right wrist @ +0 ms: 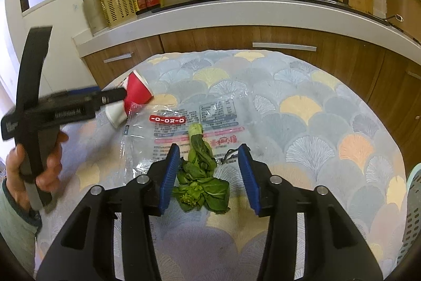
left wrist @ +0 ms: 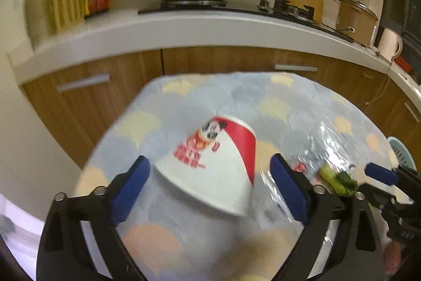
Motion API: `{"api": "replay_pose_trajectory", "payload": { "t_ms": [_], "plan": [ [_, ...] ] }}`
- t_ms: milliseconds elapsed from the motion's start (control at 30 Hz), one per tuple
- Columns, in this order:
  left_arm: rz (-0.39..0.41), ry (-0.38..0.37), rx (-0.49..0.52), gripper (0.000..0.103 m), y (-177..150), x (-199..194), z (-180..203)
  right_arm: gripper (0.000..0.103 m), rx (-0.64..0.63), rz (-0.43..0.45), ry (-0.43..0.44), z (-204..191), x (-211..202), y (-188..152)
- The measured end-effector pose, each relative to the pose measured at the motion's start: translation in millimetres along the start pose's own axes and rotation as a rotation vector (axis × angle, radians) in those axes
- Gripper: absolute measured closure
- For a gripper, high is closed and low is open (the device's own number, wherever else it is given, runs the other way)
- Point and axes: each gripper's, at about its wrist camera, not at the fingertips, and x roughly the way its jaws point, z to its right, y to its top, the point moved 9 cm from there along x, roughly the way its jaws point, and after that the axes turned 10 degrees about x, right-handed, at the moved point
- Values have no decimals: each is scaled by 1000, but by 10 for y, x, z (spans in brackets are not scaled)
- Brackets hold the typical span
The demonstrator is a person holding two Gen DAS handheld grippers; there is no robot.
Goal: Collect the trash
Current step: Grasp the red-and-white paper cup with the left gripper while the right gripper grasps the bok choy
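Paper cup (left wrist: 218, 165) lies tipped at frame centre on the worktop (left wrist: 184, 241), rim toward lower left, between wide-open left gripper (left wrist: 210, 186) jaws; greens (right wrist: 201, 175), stem pointing up-frame on plastic wrapper (right wrist: 184, 128), between open right gripper (right wrist: 209, 175) jaws.

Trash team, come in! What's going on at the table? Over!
Left tool open around tipped paper cup. Right tool open over leafy vegetable scrap. Clear plastic bag lies flat between them.
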Motion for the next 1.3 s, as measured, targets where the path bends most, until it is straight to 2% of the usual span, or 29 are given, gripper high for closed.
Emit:
{"api": "replay_pose_trajectory", "payload": {
  "t_ms": [167, 233, 300, 367, 433, 500, 567, 600, 667, 767, 967, 1233, 1267, 1300],
  "plan": [
    [-86, -87, 50, 12, 37, 357, 80, 58, 4, -2, 4, -5, -4, -3],
    [-94, -59, 65, 14, 9, 427, 87, 58, 7, -3, 5, -4, -2, -3],
    [-96, -64, 75, 33, 4, 427, 119, 58, 9, -4, 7, -2, -3, 0],
    [-97, -47, 81, 39, -17, 419, 123, 58, 16, -3, 11, 6, -6, 4],
    [-88, -39, 71, 50, -12, 402, 107, 57, 20, -2, 17, 13, -10, 6],
    [-80, -49, 46, 68, -17, 384, 79, 56, 22, 0, 20, 14, -15, 6],
    [-74, -73, 30, 80, -28, 362, 81, 54, 19, -1, 27, 10, -20, -2],
    [-71, -77, 26, 82, -33, 357, 88, 54, 11, -4, 29, -5, -19, -9],
    [-51, -63, 41, 82, -18, 323, 107, 54, -7, -8, 19, -32, -6, -24],
    [-27, -95, 40, 85, 3, 286, 171, 54, -24, -5, 12, -57, -10, -29],
    [26, -104, 9, 85, 2, 98, 233, 54, -23, -20, 26, -50, 11, -36],
    [56, -96, -20, 85, -77, -138, 302, 55, -84, -89, -42, -110, 174, -134],
    [56, -96, -20, 85, -89, -156, 304, 58, -89, -105, -46, -115, 205, -153],
    [56, -96, -18, 85, -101, -178, 315, 73, -93, -123, -48, -117, 236, -174]
  ]
}}
